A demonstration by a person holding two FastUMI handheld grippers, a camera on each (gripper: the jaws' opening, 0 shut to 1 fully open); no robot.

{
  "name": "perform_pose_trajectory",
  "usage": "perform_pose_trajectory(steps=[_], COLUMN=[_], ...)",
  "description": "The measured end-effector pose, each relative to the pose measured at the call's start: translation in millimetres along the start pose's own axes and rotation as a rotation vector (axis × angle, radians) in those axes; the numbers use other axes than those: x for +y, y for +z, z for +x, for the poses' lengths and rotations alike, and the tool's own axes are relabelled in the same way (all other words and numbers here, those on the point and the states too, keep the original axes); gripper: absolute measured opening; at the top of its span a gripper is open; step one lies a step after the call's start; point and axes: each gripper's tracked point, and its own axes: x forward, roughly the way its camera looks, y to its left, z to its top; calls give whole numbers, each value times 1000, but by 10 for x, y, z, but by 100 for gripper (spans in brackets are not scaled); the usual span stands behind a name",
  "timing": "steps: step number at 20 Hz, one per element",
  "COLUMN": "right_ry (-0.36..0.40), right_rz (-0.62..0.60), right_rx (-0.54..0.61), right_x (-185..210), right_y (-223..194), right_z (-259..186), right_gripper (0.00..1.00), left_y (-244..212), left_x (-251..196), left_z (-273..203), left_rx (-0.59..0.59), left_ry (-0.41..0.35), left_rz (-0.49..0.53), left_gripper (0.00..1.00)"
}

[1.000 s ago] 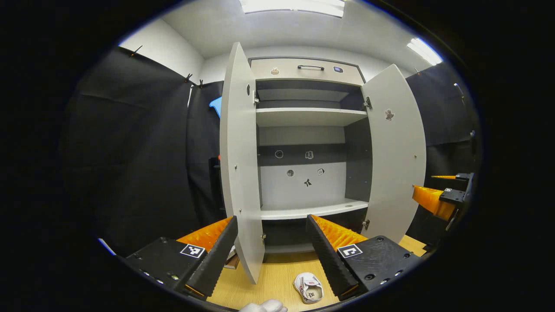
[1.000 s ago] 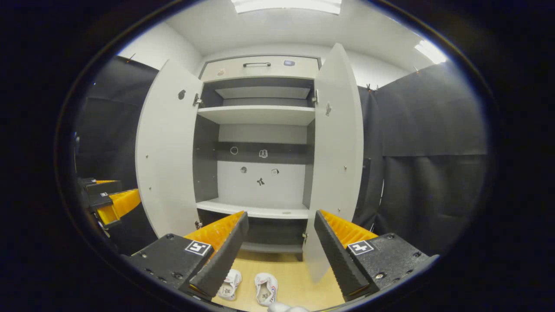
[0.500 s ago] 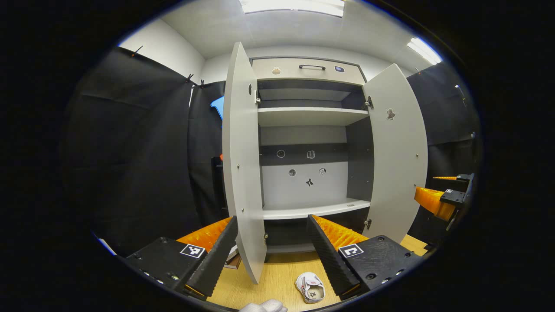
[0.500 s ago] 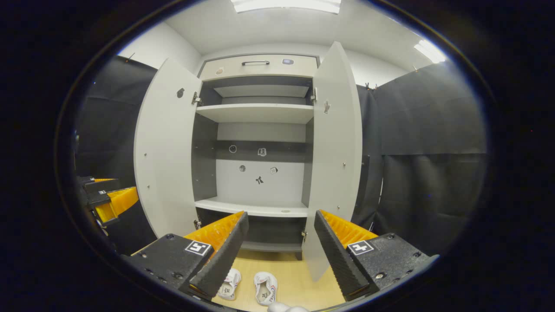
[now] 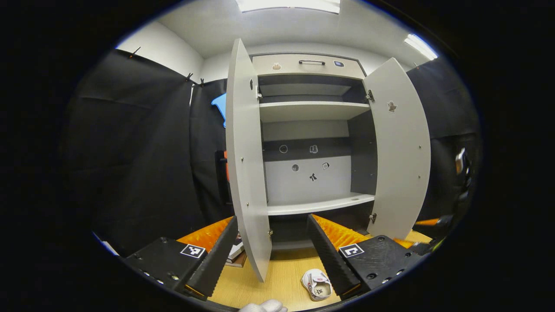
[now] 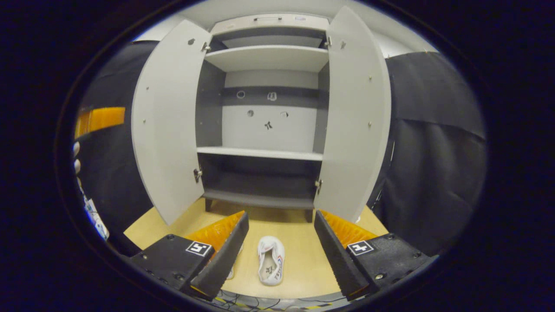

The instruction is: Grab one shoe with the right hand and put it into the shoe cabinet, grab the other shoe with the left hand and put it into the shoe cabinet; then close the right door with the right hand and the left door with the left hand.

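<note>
Shoes first: a small white fabric sneaker (image 6: pixel 271 260) lies on the pale wooden floor (image 6: pixel 299 242) before the open grey shoe cabinet (image 6: pixel 264 151), between the spread, empty right gripper (image 6: pixel 279 253) fingers. Left gripper (image 5: pixel 271 255) also spread. Probably light and soft; pinch across the collar.

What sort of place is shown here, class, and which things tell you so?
Probably a staged recording booth: black cloth walls surround an open shoe cabinet, with a white shoe on the wooden floor.
</note>
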Motion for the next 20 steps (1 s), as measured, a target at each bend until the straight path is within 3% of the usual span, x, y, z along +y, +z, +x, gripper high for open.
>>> perform_pose_trajectory(steps=[3, 4, 8, 9, 10, 12, 20], right_ry=[39, 47, 103, 108, 107, 100, 71], right_rz=[21, 24, 43, 42, 41, 43, 57], right_rx=[130, 165, 286, 299, 315, 335, 389], right_x=[119, 147, 319, 326, 328, 346, 312], right_y=[-374, -481, -831, -884, -923, -1024, -1173], right_z=[-14, -13, 2, 47, 87, 189, 580], right_gripper=[92, 96, 87, 79, 83, 83, 75], left_y=[-37, -36, -41, -27, -12, 9, -70], left_x=[72, 98, 148, 158, 160, 181, 270], left_z=[-18, -31, -65, -70, -79, -94, -97], left_rx=[10, 9, 14, 10, 7, -3, 28], left_ry=[14, 21, 36, 40, 42, 49, 115], left_rz=[4, 5, 9, 8, 7, 3, 15], left_gripper=[96, 96, 96, 100, 96, 96, 96])
